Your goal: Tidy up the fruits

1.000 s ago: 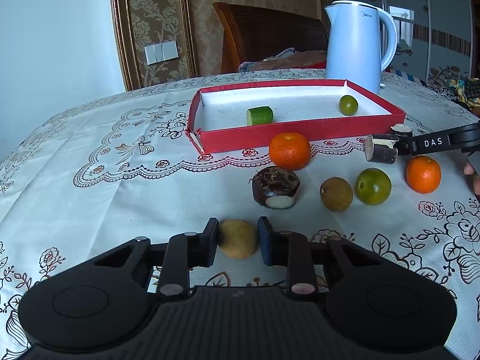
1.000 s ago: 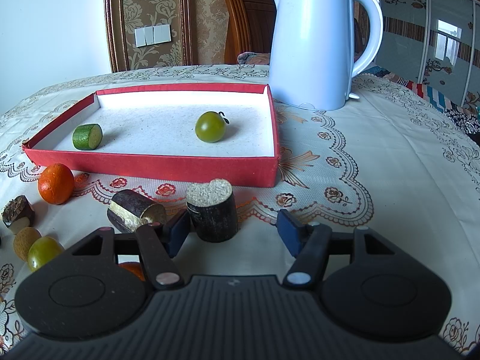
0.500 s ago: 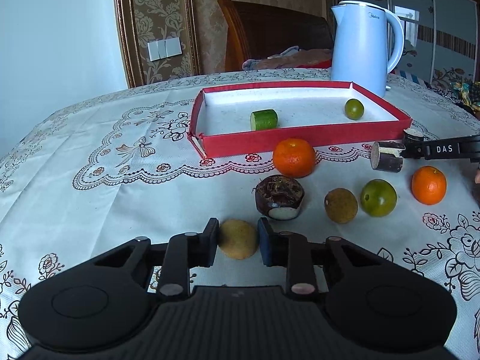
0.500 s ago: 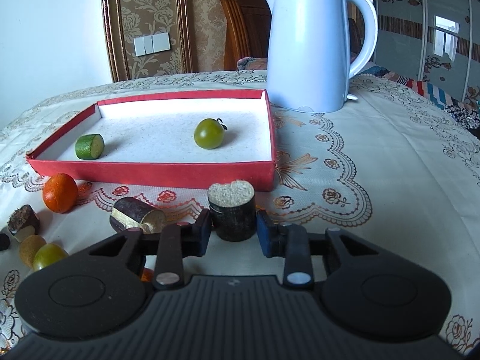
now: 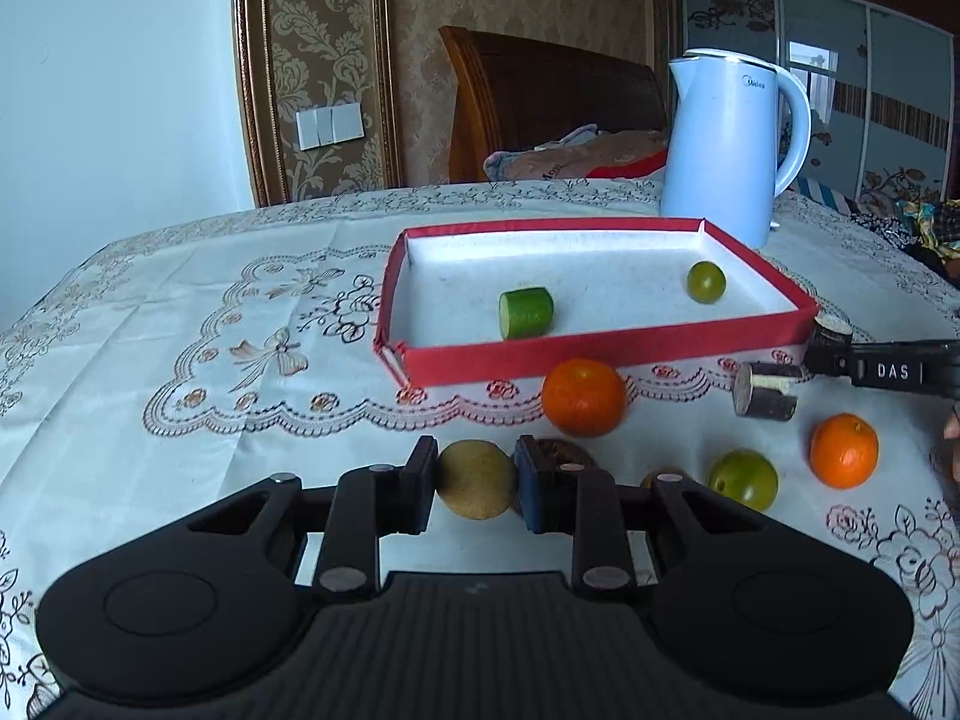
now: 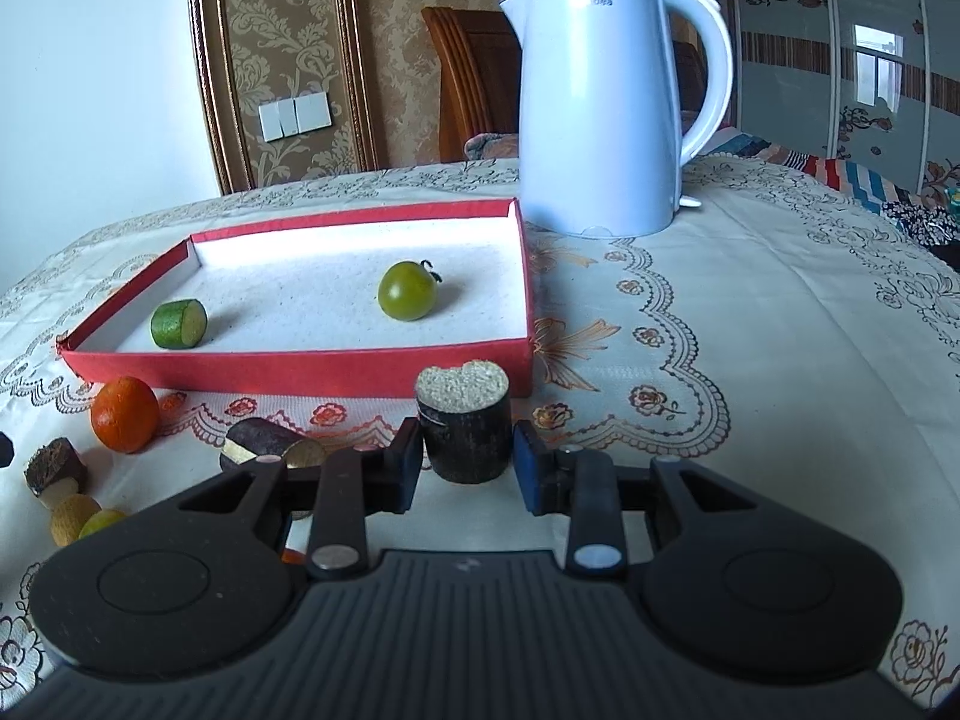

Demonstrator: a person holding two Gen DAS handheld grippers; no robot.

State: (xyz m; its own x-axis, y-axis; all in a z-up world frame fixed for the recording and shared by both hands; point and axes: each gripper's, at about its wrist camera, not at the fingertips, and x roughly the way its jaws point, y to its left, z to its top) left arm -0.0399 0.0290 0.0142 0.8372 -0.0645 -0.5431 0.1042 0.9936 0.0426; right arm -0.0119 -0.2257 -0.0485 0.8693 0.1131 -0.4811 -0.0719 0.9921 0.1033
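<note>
left claw (image 5: 475, 483): lower centre of the left wrist view, pinching a tan round fruit (image 5: 476, 479); both pads touch its sides.
tan round fruit: low centre of frame, in front of the red tray (image 5: 600, 354); whether it is clear of the worktop (image 5: 180, 360) I cannot tell.
right claw (image 6: 467, 468): lower centre of the right wrist view, closed on a dark cut cylinder (image 6: 465, 423), a pad on each side.
dark cut cylinder: upright, pale grainy cut face on top, just in front of the tray's near right corner.
red tray: mid frame in both views, white floor, low red walls.
in tray: green cucumber chunk (image 5: 526, 312) lying on its side toward the left; small green round fruit (image 5: 705, 281) toward the right, well apart from the chunk.
on worktop, left wrist view: orange mandarin (image 5: 583, 397) just in front of the tray wall; second mandarin (image 5: 843, 450) at right edge; green round fruit (image 5: 743, 479) beside it; dark cut piece (image 5: 765, 390) lying on its side at mid right.
behind left claw: a dark brown item (image 5: 561, 455), mostly hidden by the right finger.
kettle (image 6: 606, 102): pale blue, upper centre-right of the right wrist view, behind the tray's far right corner.
cloth: white lace-patterned tablecloth (image 6: 750, 330) covers the worktop.
</note>
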